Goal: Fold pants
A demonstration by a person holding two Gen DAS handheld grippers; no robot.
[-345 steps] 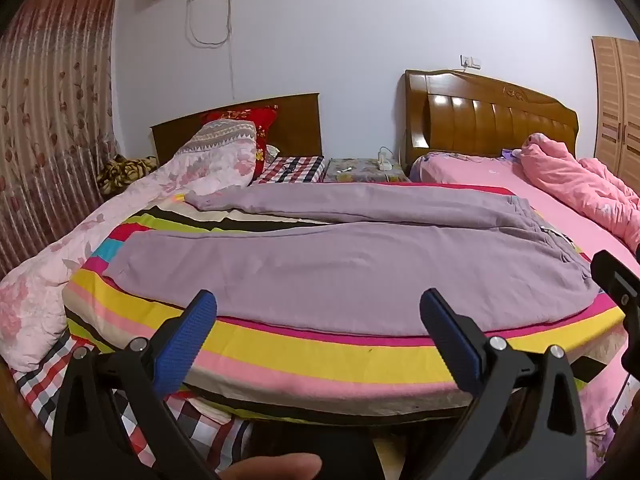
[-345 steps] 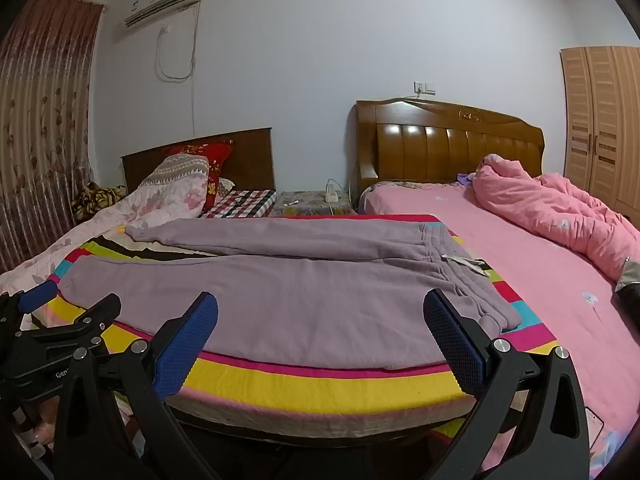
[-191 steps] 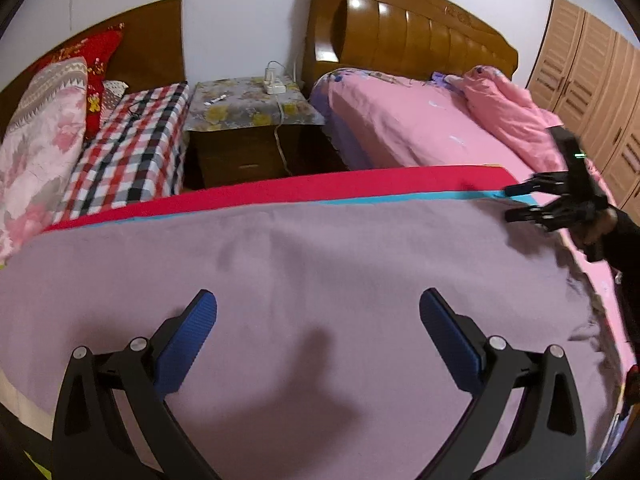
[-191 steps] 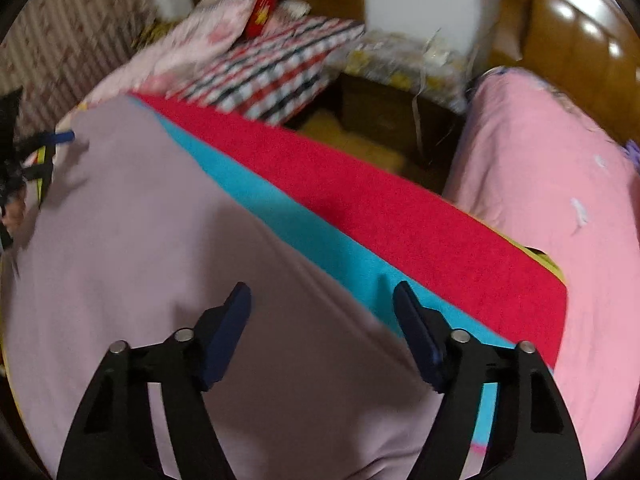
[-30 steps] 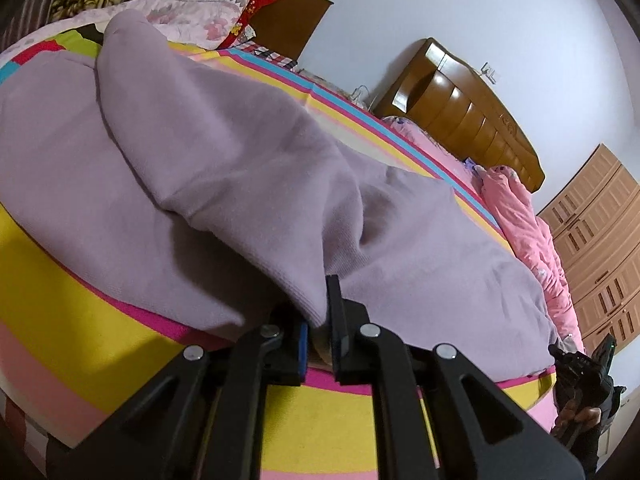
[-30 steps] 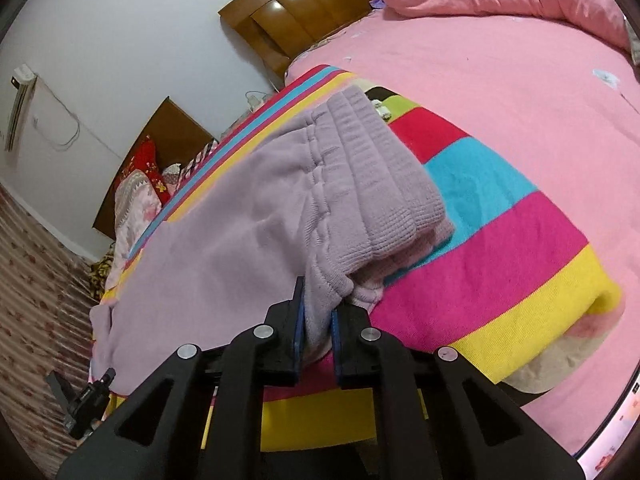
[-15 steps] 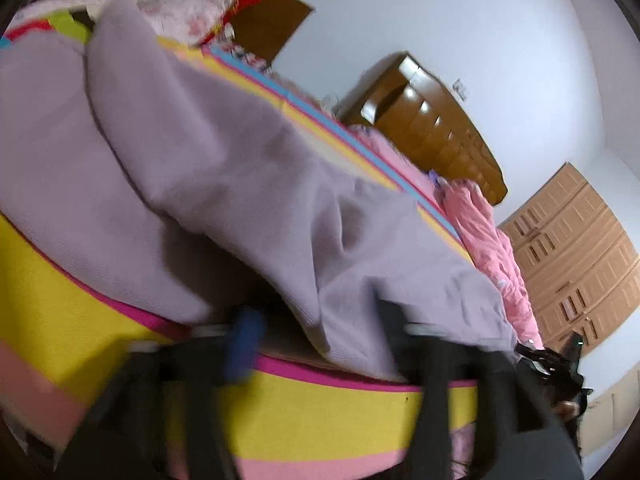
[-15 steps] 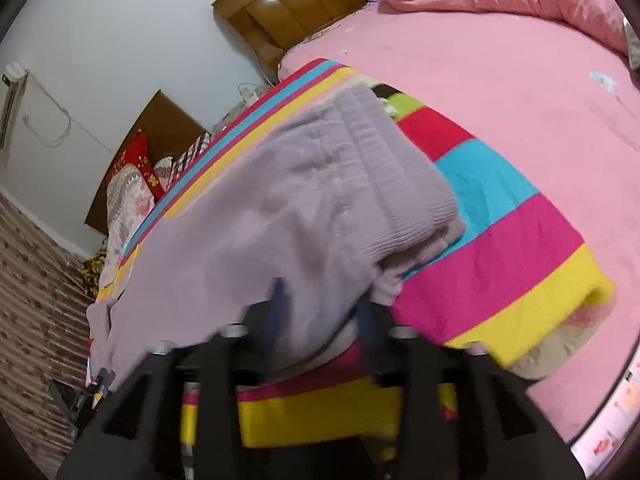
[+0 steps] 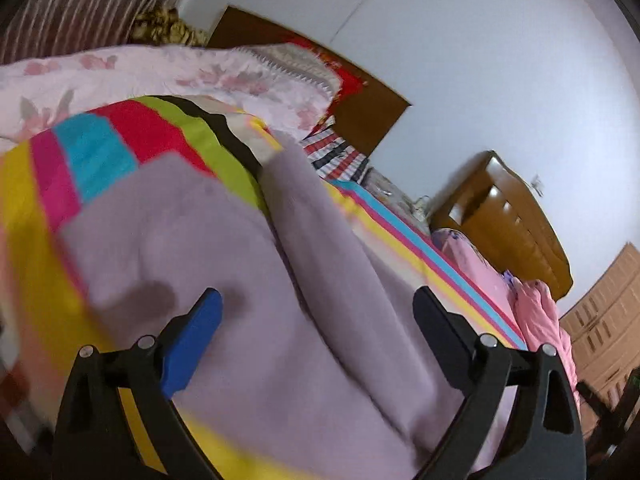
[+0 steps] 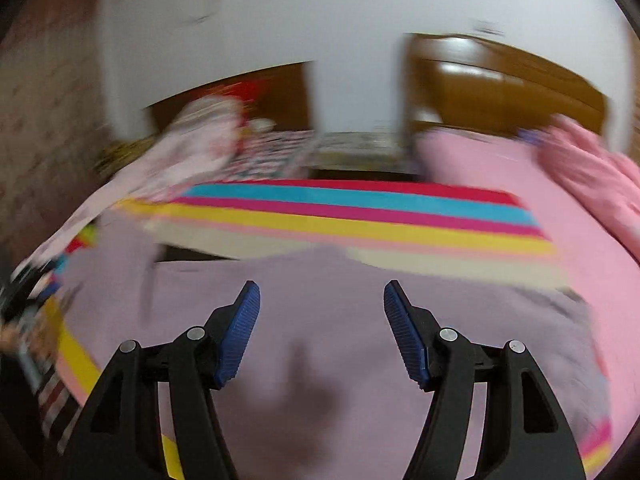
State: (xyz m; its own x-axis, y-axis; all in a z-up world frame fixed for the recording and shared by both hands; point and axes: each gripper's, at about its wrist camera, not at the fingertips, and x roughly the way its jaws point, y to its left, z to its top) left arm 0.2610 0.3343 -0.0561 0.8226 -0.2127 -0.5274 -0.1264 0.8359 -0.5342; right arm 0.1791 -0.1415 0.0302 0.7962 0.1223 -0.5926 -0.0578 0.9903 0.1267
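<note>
The lilac pants (image 9: 256, 280) lie on the striped blanket (image 9: 96, 152), one leg folded over the other, with a long ridge running down the middle. My left gripper (image 9: 316, 320) is open and empty just above the leg end of the pants. In the right wrist view the pants (image 10: 320, 360) spread across the near part of the blanket (image 10: 360, 216). My right gripper (image 10: 322, 320) is open and empty above them. Both views are blurred by motion.
A floral pink quilt (image 9: 140, 72) and red pillow lie at the bed's head. A second bed with pink sheet (image 10: 520, 168) and wooden headboard (image 10: 500, 80) stands to the right. A nightstand sits between the beds.
Both grippers have opened and let go of the pants. The folded leg now rests on the other leg. Both grippers have swung to new positions over the fabric.
</note>
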